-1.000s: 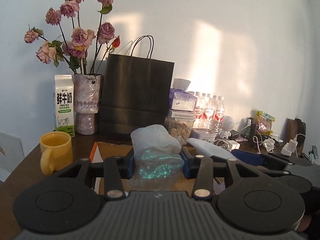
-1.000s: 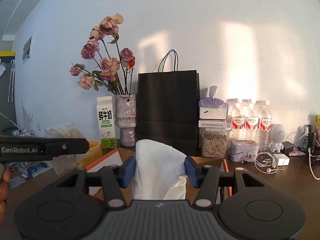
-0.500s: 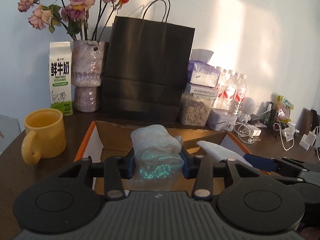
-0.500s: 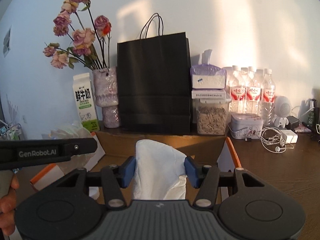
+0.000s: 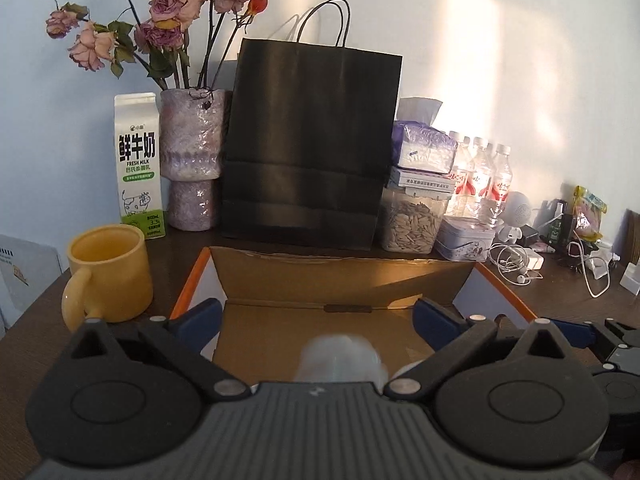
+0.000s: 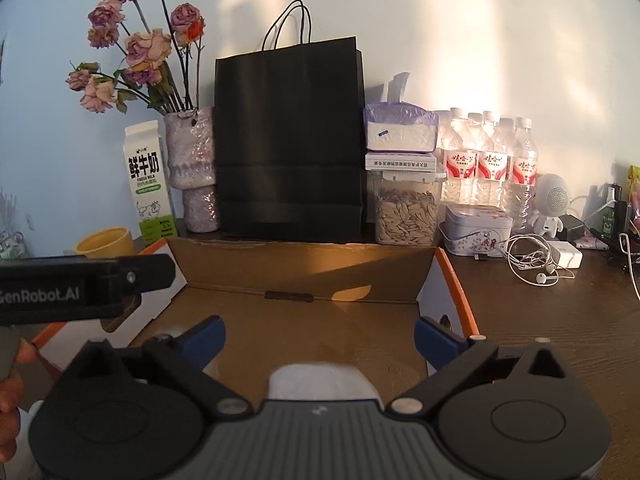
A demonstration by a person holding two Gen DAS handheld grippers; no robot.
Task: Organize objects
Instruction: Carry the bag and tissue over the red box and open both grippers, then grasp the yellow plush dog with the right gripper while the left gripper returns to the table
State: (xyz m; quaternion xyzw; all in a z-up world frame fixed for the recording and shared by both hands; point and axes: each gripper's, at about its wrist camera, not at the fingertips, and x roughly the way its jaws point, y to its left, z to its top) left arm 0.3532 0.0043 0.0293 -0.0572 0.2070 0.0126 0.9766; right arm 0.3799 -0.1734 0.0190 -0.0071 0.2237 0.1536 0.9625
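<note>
Cardboard box (image 5: 340,320), open-topped w/ orange-edged flaps, sits near the front edge of the dark table (image 6: 560,320); both claws hover over it. Left gripper (image 5: 316,320): jaws have just sprung wide, spread, pinching nothing; a blurred clear plastic bag (image 5: 340,360) sits low between them, apparently loose over the box floor. Right gripper (image 6: 319,334): jaws likewise just opened, spread wide; a white wad (image 6: 320,380), prob. tissue or cloth, lies below, untouched by the pads.

Step in hand looks like release into the box. To do it well: keep jaws wide, lift straight up and back so no pad snags the bag or wad, and keep the two claws apart.

Along the table's back edge, left to right: 1 yellow mug (image 5: 108,270), 1 milk carton (image 5: 140,168), 1 vase of dried roses (image 5: 192,160), 1 black paper bag (image 5: 308,144), 1 jar of seeds (image 6: 406,212), 1 tin (image 6: 476,228), at least 4 water bottles (image 6: 488,160).
</note>
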